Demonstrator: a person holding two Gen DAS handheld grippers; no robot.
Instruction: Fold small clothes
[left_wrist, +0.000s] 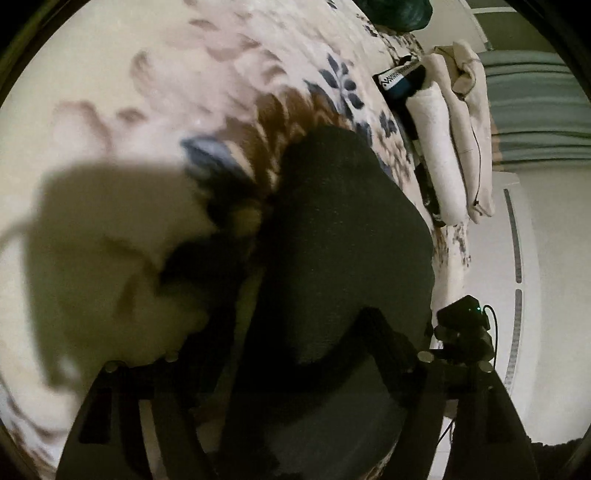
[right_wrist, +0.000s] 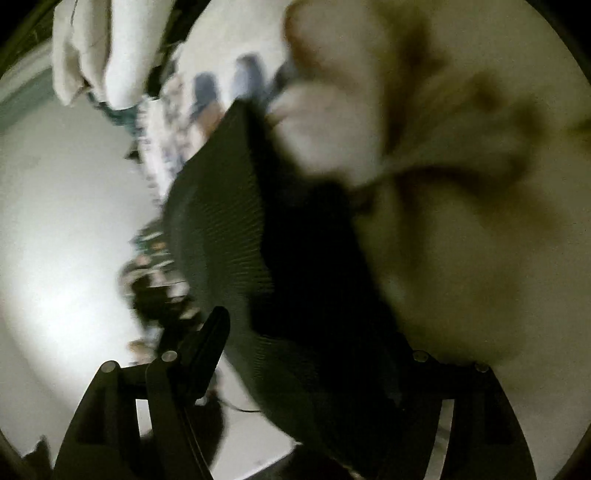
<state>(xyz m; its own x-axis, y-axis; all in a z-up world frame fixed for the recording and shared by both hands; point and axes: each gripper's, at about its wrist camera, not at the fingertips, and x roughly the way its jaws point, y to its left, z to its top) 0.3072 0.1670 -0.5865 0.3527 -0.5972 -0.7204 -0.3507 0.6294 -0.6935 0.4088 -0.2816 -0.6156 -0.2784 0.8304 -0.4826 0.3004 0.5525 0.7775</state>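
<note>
Dark garment (left_wrist: 340, 240) on the bed (left_wrist: 147, 92), centre towards 6 o'clock; left hand-held gripper (left_wrist: 295, 369) and right hand-held gripper (right_wrist: 295, 369) both spread around it, not pinching; better to pinch matching corners; lift evenly, edges aligned.

- A bed covered by a cream blanket (left_wrist: 155, 74) with blue and brown flower prints fills most of the left wrist view.
- The blanket's edge hangs down at the bed's side, above a pale floor (left_wrist: 546, 332).
- A white panel (left_wrist: 517, 236) with grey slotted strips runs beside the bed.
- Grey-green horizontal bands (left_wrist: 535, 110), perhaps a curtain or bedding, lie beyond the bed's far end.
- In the right wrist view a bright patch of light (right_wrist: 55, 280) falls on the pale floor; the picture there is blurred.
- Dark shadows fall across the blanket in both views.
</note>
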